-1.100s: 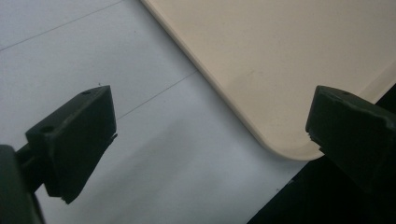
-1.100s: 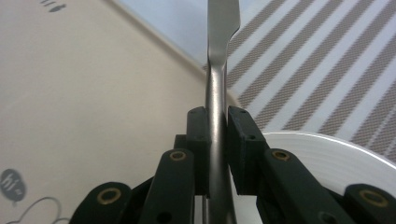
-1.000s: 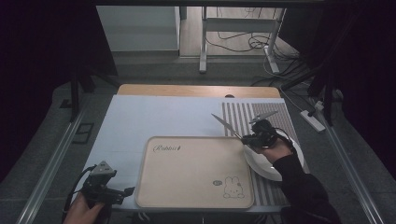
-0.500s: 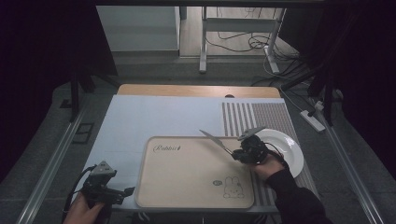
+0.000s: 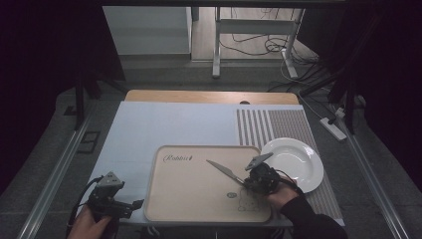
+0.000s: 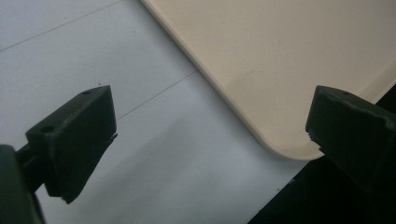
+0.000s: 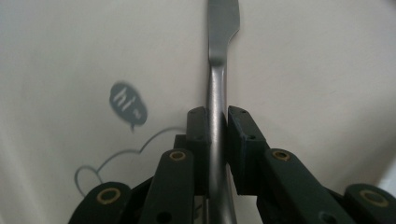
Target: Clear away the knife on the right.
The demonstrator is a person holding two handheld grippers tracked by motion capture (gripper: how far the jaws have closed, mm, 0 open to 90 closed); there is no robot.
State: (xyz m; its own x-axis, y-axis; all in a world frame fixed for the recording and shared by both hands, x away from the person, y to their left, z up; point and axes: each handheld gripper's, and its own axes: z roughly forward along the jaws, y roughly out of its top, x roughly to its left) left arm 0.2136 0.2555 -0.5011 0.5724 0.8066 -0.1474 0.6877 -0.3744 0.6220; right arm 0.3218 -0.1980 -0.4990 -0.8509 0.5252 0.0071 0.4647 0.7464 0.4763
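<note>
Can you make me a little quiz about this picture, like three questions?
1. True or false: the right hand-held gripper is shut on a knife.
2. What is under the knife: A) the white plate, B) the beige tray, C) the floor?
3. Fill in: the left hand-held gripper is ____ and holds nothing.

Key: 1 true; 2 B; 3 open.
</note>
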